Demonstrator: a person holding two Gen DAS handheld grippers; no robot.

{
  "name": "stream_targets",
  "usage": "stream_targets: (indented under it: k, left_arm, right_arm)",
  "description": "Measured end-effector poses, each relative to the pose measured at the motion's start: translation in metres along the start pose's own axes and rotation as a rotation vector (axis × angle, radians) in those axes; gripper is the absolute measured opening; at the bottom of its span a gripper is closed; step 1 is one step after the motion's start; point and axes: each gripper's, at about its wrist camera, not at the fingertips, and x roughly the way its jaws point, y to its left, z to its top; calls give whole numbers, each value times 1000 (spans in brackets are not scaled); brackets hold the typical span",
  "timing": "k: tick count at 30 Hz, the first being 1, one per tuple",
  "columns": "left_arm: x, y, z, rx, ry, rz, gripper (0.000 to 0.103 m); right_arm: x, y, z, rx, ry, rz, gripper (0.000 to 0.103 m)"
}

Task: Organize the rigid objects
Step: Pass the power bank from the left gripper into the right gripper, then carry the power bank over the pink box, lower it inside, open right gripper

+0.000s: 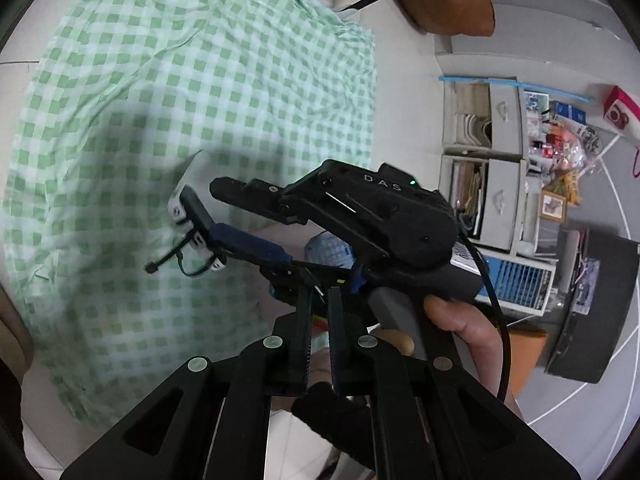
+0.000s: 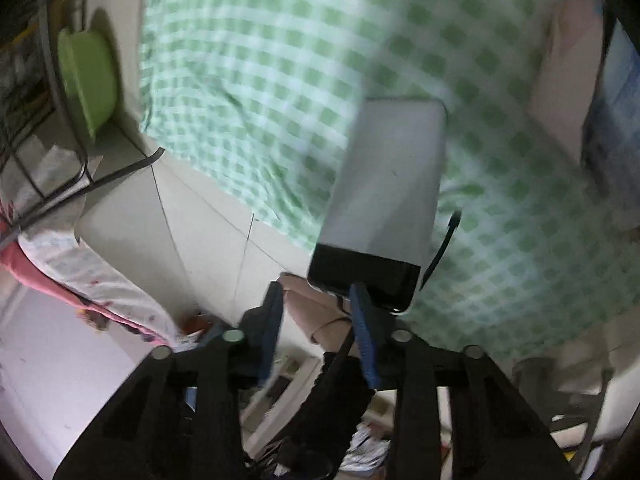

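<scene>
Closest to our left wrist camera, our left gripper (image 1: 319, 320) shows its two black fingers (image 1: 304, 332) standing narrow, nearly together, with nothing clearly between them. Just beyond them we see our right gripper (image 1: 224, 216) from the side, a black device lettered "DAS", held by a bare hand (image 1: 460, 320). One of its fingers is blue (image 1: 252, 242), the other black, and they pinch the end of a white power bank (image 1: 188, 200) that has a black face and short cables dangling from it. The power bank hangs in the air above a green and white checked cloth (image 1: 160, 100). To the right stands a grey drawer unit (image 1: 492, 168) with cluttered items on top of it, and a dark cable (image 1: 496, 320) loops past the hand.

From our right wrist camera, the power bank (image 2: 384, 200) fills the centre, blurred, its dark end sitting against the right blue finger (image 2: 364, 320). The left blue finger sits apart from it, so we cannot tell the grip from this view alone. The checked cloth (image 2: 260, 80) spreads behind. A lime green bowl (image 2: 86, 76) sits at far left beside a wire rack (image 2: 36, 120), and pale floor tiles (image 2: 192, 216) show below the cloth edge.
</scene>
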Motion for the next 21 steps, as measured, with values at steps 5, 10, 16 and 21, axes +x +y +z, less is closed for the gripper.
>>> stream_targets:
  k: [5, 10, 16, 21]
  left_arm:
    - [-2, -11, 0, 22, -6, -76, 4]
    - [-11, -17, 3, 48, -29, -46, 4]
    - [-39, 3, 0, -145, -32, 111, 4]
    - [-71, -17, 3, -222, 24, 102, 4]
  right_arm:
    - [1, -13, 5, 43, 39, 0, 34]
    - [-8, -13, 1, -1, 12, -107, 36]
    - [2, -28, -2, -95, 25, -274, 40]
    - [43, -48, -7, -138, 90, -374, 40]
